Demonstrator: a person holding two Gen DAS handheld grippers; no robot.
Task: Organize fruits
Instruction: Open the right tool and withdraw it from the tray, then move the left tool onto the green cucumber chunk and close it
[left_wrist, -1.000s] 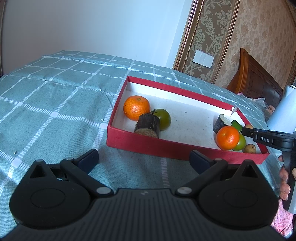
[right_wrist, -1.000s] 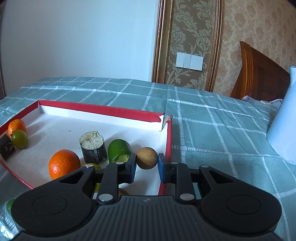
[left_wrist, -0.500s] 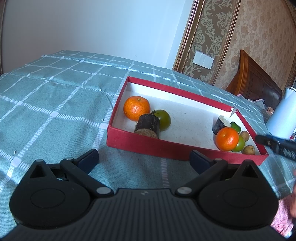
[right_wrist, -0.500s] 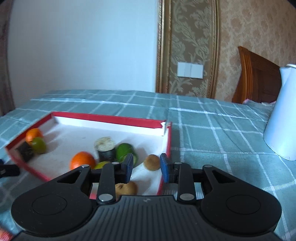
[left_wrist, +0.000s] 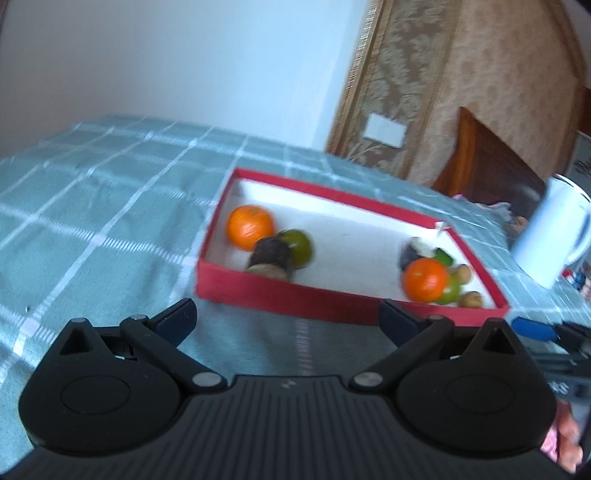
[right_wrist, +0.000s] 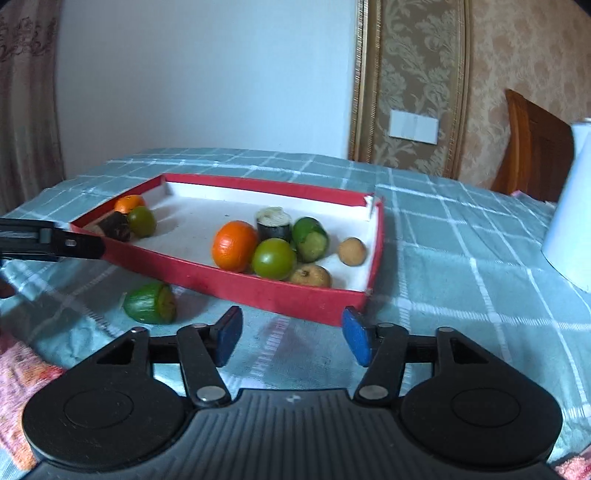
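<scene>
In the right wrist view, at the far left edge, a black finger of the left gripper (right_wrist: 51, 243) is seen reaching in level above the checked teal cloth (right_wrist: 461, 266), its tip just before the near left wall of the red tray (right_wrist: 280, 291). In the left wrist view the left gripper (left_wrist: 286, 317) is shown with its fingers spread wide and nothing between them, the tray lying ahead of them.

Low in the left of the right wrist frame, a cut green fruit (right_wrist: 149, 302) is found outside the tray, on the cloth, just beside the tray's near wall. Inside the tray's far left corner a small orange (right_wrist: 129, 204), a dark stub (right_wrist: 117, 226) and a green round fruit (right_wrist: 142, 220) are grouped close together.

Toward the middle of the frame a larger orange (right_wrist: 234, 245) is set touching a second green fruit (right_wrist: 274, 258); behind them a dark cylinder with a pale top (right_wrist: 274, 225) stands upright, and a cut green piece (right_wrist: 310, 238) leans beside it. A small brown fruit (right_wrist: 310, 276) is lodged against the near wall, and a round tan fruit (right_wrist: 352, 251) lies apart from it near the right wall.

At the bottom centre the right gripper (right_wrist: 291, 338) is seen with its jaws opening; only cloth lies between its blue pads (right_wrist: 227, 334), and the tray's near wall stands directly ahead of them.

At the right edge a white jug (right_wrist: 569, 218) stands on the cloth, well apart from the tray, with a wooden headboard (right_wrist: 532, 147) behind it.
</scene>
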